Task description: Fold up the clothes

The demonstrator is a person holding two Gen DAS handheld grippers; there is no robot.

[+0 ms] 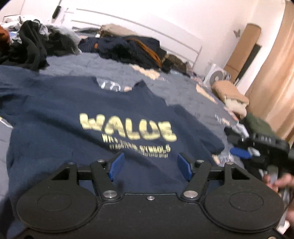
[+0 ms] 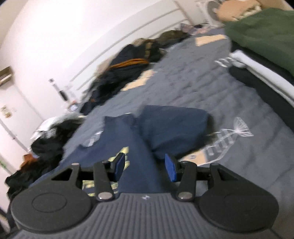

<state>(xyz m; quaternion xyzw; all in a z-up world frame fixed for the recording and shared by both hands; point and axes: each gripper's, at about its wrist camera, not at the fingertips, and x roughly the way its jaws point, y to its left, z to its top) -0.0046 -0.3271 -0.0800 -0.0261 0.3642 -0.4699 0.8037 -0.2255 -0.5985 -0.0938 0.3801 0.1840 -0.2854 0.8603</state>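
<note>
Left claw gapes wide, empty, over the navy T-shirt lying flat on the bed. Right claw also open, straddling a raised shirt fold; contact unclear through blur.

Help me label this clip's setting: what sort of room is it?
Most likely a bedroom: a navy T-shirt lies spread on a bed's blue quilt, with a white bed rail and clothes piles behind.

A bed under a blue-grey quilt stands against a white wall; a beige curtain hangs beside a white fan.
</note>
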